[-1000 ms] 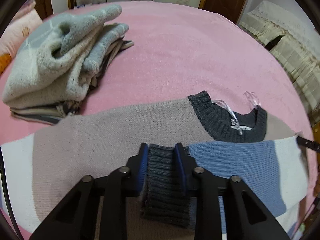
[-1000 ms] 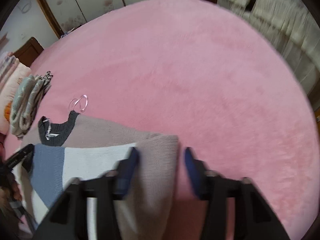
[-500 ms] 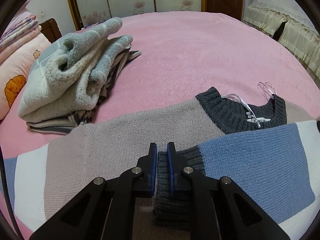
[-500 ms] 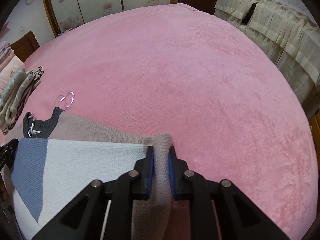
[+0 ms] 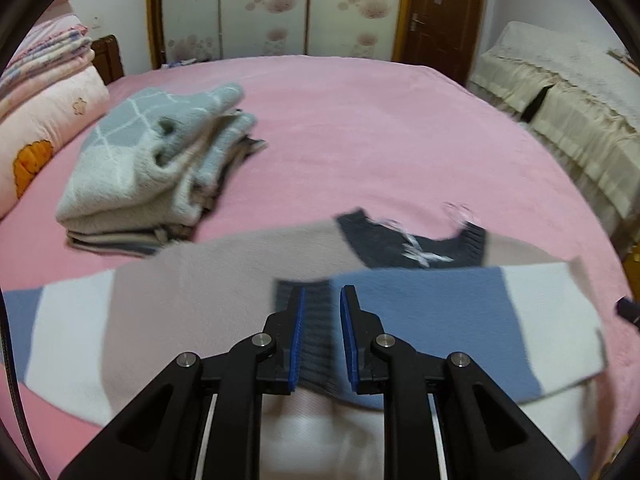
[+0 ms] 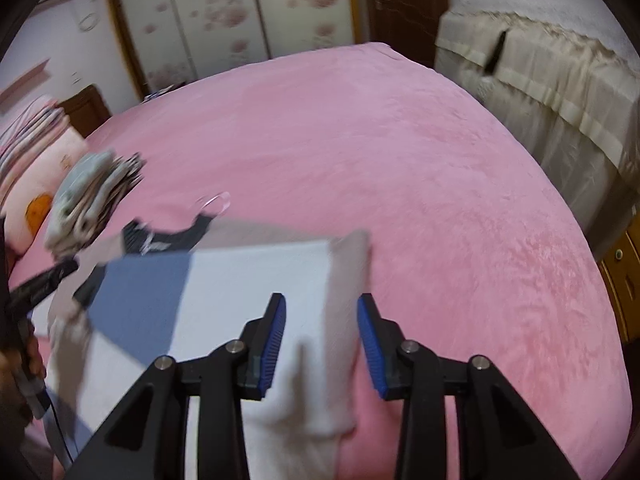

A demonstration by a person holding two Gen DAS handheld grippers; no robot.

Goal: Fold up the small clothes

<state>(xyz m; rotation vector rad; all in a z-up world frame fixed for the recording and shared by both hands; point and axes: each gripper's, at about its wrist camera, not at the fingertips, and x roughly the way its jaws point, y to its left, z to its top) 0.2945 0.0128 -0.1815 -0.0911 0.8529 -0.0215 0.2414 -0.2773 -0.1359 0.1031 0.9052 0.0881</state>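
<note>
Item: colour-block knit sweater [image 5: 224, 312], lying spread across the near part of the pink bed [image 5: 380, 136], dark ribbed collar [image 5: 404, 240] toward the far side. One sleeve, blue and white with a dark ribbed cuff [image 5: 316, 320], is laid across the chest.

Left gripper [image 5: 322, 304]: jaws opening, pads standing apart with the cuff between them and not visibly pressed; released.

Right gripper [image 6: 320, 312]: log suggests closing, yet the jaws stand wide either side of the folded white-and-beige edge at the sweater's shoulder end [image 6: 332, 320], with gaps at both pads; nothing grasped.

Also present: stack of folded clothes [image 5: 148, 168] at the far left of the bed, well apart from the sweater; pillow [image 5: 44, 120] beyond it.

Progress, as judged: several garments done and stacked; on this sweater one sleeve is folded in. Remaining: the other sleeve, still stretched out at the left, the body fold, and transfer to the stack.
</note>
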